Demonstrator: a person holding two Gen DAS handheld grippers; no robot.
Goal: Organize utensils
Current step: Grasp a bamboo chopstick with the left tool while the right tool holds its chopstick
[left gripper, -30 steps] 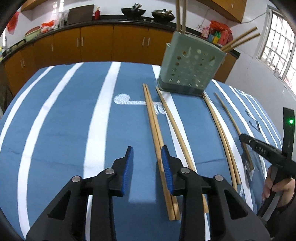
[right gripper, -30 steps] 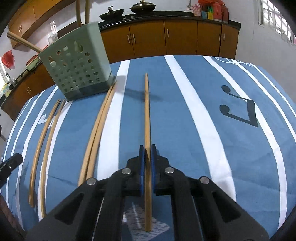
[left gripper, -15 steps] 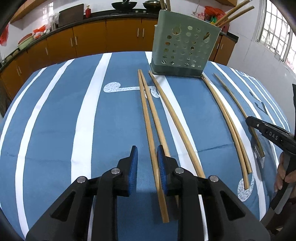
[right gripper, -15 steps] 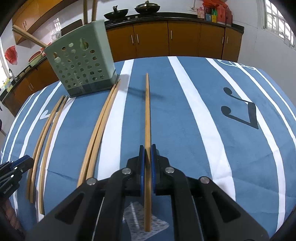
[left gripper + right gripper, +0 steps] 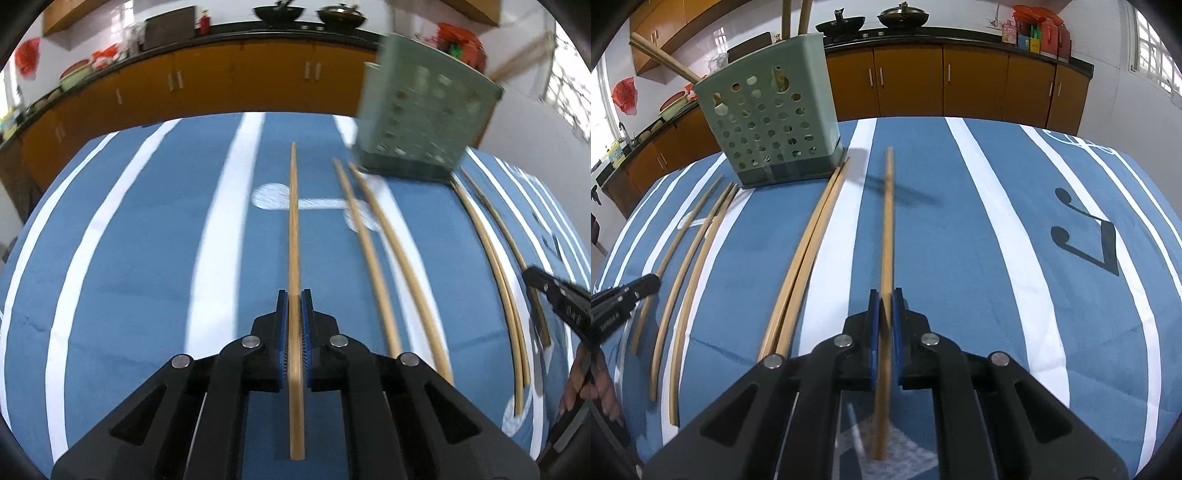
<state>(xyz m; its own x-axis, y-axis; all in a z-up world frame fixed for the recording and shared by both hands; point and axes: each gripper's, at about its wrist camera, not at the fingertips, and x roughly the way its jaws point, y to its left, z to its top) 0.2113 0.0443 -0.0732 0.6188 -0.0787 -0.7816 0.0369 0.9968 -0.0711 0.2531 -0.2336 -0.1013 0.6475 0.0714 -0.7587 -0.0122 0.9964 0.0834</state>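
Each hand-held gripper pinches one chopstick. The left hand-held gripper (image 5: 294, 338), at bottom centre of its view, clamps a chopstick (image 5: 294, 236) near its back end, so most of the stick runs forward up the frame. The right hand-held gripper (image 5: 885, 341) grips its own chopstick (image 5: 887, 229) the same way, tip raised above its shadow on the bench (image 5: 979, 258).

The holder (image 5: 775, 125) stands at upper left of the right view, some sticks already in it. Five more chopsticks (image 5: 798, 266) lie loose on the blue cloth.

These sticks look light, stiff and smooth. Held this far back, a stick may pivot between the pads; a grip nearer mid-length would likely steady the tip for the holder's opening.
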